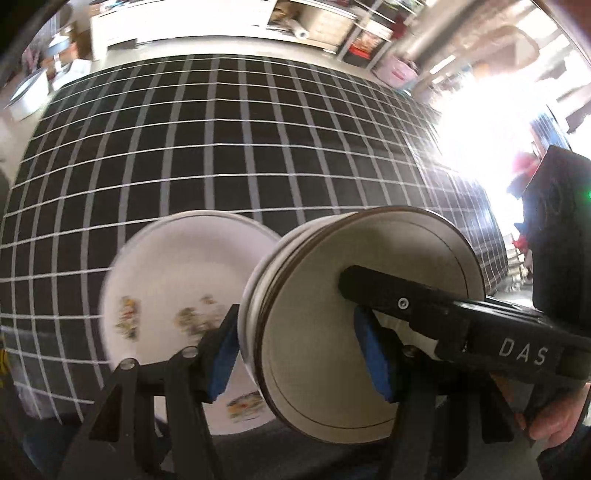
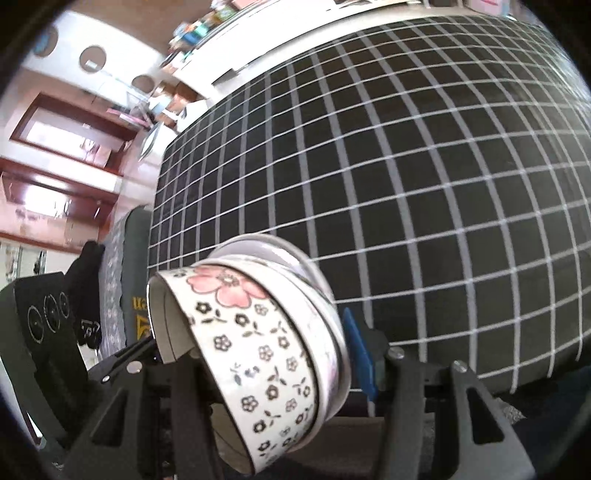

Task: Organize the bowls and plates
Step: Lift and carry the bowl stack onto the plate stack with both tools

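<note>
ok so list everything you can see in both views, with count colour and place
plate: one, white with flower prints, on the cloth behind the left claw
bowls: a stack, at least two, cream with brown rims, on their side between the left claw's blue pads
floral bowls: at least two nested, white with pink and black flowers, tilted in the right claw
cloth: one, black with white grid, covering the table
shelves: cluttered, pale, beyond the table's far edge
left claw: black, blue pads, shut on the bowls
right claw: black, marked DAS, reaching across the stack in the left view
hand: one, bottom right of the left view, on the right claw's handle
</note>
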`<state>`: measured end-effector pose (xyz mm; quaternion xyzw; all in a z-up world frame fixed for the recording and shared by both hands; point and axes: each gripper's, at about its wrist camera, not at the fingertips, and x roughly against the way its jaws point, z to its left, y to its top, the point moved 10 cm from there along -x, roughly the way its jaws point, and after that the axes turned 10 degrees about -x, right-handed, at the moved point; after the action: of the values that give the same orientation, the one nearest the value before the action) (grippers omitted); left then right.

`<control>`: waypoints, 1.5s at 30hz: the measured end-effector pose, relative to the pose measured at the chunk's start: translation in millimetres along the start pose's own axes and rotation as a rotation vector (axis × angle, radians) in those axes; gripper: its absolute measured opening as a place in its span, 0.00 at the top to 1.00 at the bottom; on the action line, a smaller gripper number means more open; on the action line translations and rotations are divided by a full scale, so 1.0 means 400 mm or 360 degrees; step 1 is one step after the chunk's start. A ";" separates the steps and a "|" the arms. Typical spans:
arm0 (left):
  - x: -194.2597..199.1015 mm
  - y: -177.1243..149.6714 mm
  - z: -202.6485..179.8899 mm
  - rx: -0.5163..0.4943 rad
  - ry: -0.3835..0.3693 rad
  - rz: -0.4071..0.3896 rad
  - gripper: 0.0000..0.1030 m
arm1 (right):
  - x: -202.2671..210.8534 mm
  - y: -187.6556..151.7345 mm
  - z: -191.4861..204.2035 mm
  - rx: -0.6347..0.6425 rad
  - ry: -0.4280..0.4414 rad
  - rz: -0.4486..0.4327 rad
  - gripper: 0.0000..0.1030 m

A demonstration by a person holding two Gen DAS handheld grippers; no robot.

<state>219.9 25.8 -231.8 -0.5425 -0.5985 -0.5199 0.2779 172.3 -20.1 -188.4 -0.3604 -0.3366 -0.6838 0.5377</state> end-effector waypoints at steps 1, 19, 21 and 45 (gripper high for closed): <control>0.007 -0.002 0.024 0.0024 0.0008 -0.0007 0.43 | -0.014 0.000 0.018 0.0022 -0.0004 0.0013 0.45; -0.047 -0.064 0.174 0.0201 0.0019 -0.0010 0.43 | -0.143 -0.012 0.080 0.0128 -0.0106 0.0115 0.46; -0.050 -0.059 0.167 0.0195 0.0020 -0.0015 0.43 | -0.141 -0.008 0.078 0.0130 -0.0112 0.0103 0.47; 0.051 -0.135 0.238 0.0188 0.0166 -0.0149 0.44 | -0.099 -0.007 0.047 0.0192 -0.0014 -0.0033 0.63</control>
<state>186.0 128.0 -259.8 -0.4687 -0.6375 -0.5238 0.3155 178.4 15.8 -212.8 -0.3268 -0.3831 -0.6664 0.5498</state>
